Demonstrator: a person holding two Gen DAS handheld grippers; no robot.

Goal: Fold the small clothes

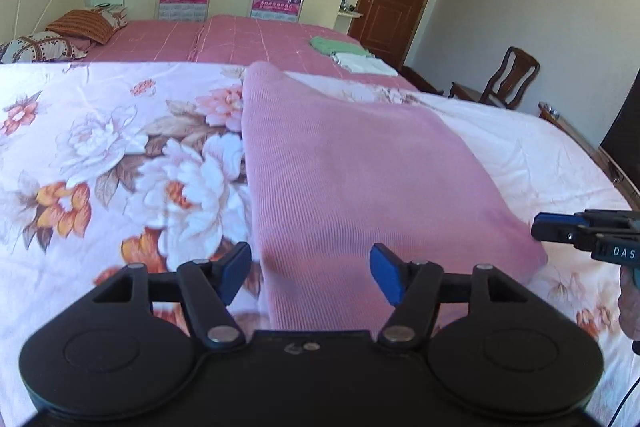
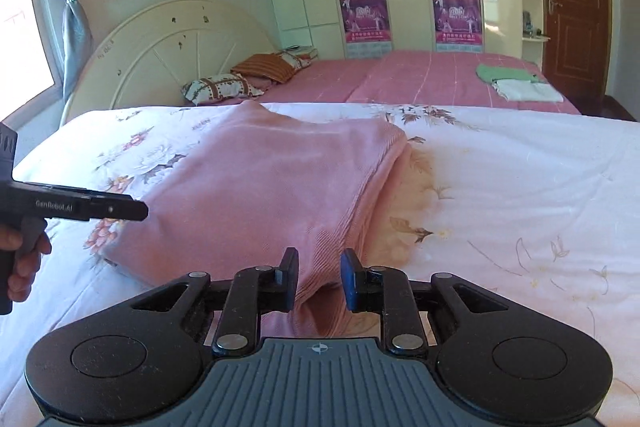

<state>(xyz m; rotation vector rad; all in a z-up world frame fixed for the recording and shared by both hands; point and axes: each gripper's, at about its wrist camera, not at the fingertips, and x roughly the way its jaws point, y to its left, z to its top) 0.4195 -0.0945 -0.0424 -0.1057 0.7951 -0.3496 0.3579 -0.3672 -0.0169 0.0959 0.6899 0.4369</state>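
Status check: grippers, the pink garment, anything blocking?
Left hand-held gripper open, right hand-held gripper open, both at near edge. Folded pink knit garment flat on floral bedsheet. Nothing in the way.

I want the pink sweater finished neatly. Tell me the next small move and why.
Probably ease both forward and close on the near hem. The pink sweater lies partly folded on the floral sheet. The right hand-held gripper is open around the near corner, and the left hand-held gripper is open over the other near edge.
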